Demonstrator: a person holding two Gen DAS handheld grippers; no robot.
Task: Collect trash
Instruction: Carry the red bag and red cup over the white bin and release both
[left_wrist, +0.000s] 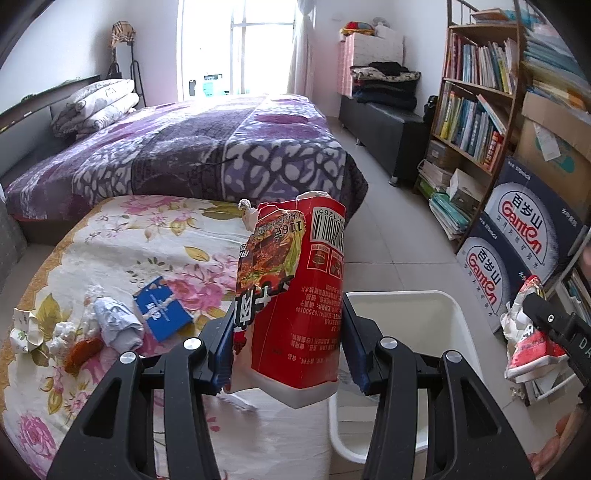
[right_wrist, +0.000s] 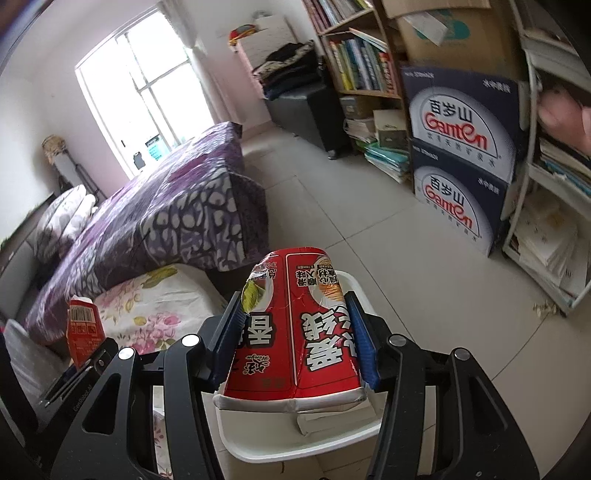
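My left gripper (left_wrist: 288, 332) is shut on a torn red noodle cup (left_wrist: 295, 291), held above the edge of the floral table (left_wrist: 122, 236) beside the white bin (left_wrist: 458, 325). My right gripper (right_wrist: 295, 332) is shut on a crushed red noodle cup (right_wrist: 295, 332), held over the white bin (right_wrist: 266, 439). The right gripper and its cup show at the right edge of the left wrist view (left_wrist: 528, 332). The left cup shows at the left of the right wrist view (right_wrist: 83, 332). On the table lie a blue card (left_wrist: 162, 314), crumpled paper (left_wrist: 118, 325), an orange scrap (left_wrist: 83, 352) and white wads (left_wrist: 62, 332).
A bed with a purple blanket (left_wrist: 207, 147) stands behind the table. Bookshelves (left_wrist: 476, 99) and blue Ganten boxes (left_wrist: 524, 229) line the right wall. A black bench (left_wrist: 384, 125) with folded clothes stands at the far wall. The floor is tiled.
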